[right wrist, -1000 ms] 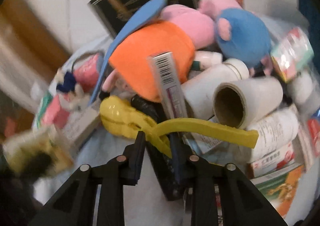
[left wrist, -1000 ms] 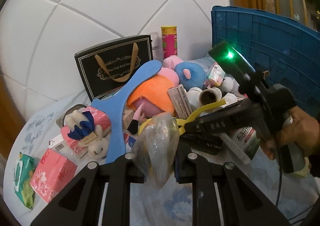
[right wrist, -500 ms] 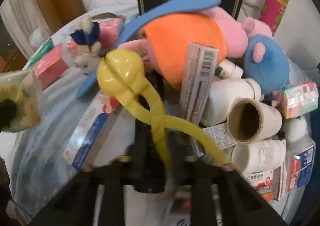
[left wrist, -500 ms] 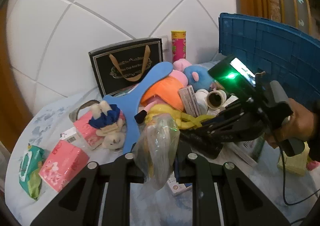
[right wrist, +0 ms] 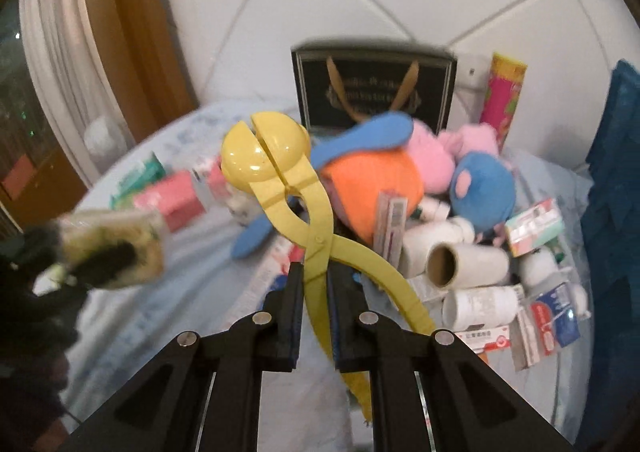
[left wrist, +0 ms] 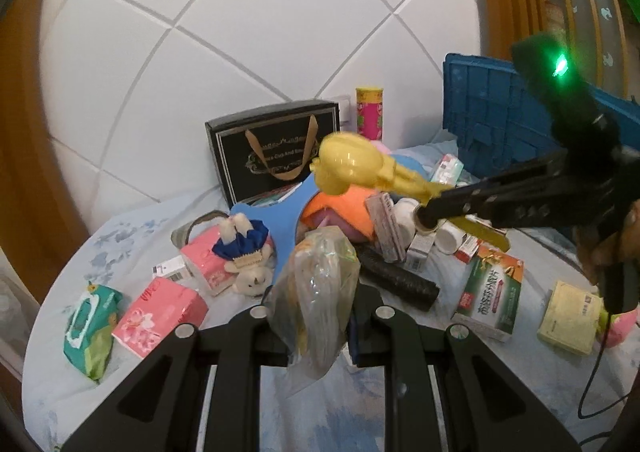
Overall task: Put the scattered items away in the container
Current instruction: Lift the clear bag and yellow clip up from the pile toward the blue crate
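My right gripper (right wrist: 316,280) is shut on one handle of yellow ball-shaped tongs (right wrist: 280,172), held up above the heap; the left wrist view shows the same tongs (left wrist: 356,164) in the air, and my right gripper (left wrist: 430,208). My left gripper (left wrist: 320,292) is shut on a clear plastic bag (left wrist: 320,292) with yellowish contents, seen blurred as the bag (right wrist: 116,248) in the right wrist view. A blue crate (left wrist: 500,116) stands at the right, its inside hidden. The heap holds an orange and pink plush (right wrist: 372,188), a blue plush (right wrist: 480,188) and white bottles (right wrist: 472,264).
A black gift bag (left wrist: 276,156) and a pink-yellow tube (left wrist: 370,112) stand against the tiled wall. Pink tissue packs (left wrist: 160,312), a green wipes pack (left wrist: 90,328), a bunny toy (left wrist: 248,256), a green-orange box (left wrist: 492,292) and a yellow pack (left wrist: 568,316) lie on the light blue cloth.
My right gripper closed on the yellow tongs and lifted them off the heap. My left gripper rose and drew back with the plastic bag, so more of the table shows.
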Tool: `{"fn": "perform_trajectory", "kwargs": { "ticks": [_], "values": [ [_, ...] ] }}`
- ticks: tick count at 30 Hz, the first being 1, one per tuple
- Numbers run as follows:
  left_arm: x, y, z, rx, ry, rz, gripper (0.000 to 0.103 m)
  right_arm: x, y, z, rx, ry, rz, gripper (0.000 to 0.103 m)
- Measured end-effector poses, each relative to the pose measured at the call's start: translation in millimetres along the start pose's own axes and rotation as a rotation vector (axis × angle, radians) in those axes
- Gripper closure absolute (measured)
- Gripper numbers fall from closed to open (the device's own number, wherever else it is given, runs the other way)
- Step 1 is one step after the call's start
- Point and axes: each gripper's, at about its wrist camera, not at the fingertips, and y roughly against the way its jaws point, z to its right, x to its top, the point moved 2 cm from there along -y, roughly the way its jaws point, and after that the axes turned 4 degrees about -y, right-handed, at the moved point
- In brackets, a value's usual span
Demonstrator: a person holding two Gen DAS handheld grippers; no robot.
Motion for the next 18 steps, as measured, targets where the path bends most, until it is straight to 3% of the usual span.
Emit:
{"fn": "perform_trajectory", "kwargs": {
  "ticks": [8,18],
  "values": [
    [44,41,20,-0.033,-0.069,0.085,0.085,8,75,-10,-0.034,-0.044,0.082,0.092],
    [107,91,75,-0.140,-0.156,0.225,0.085,-3,213,-3,-0.159,-0.099,0.254,0.092]
  ]
}}
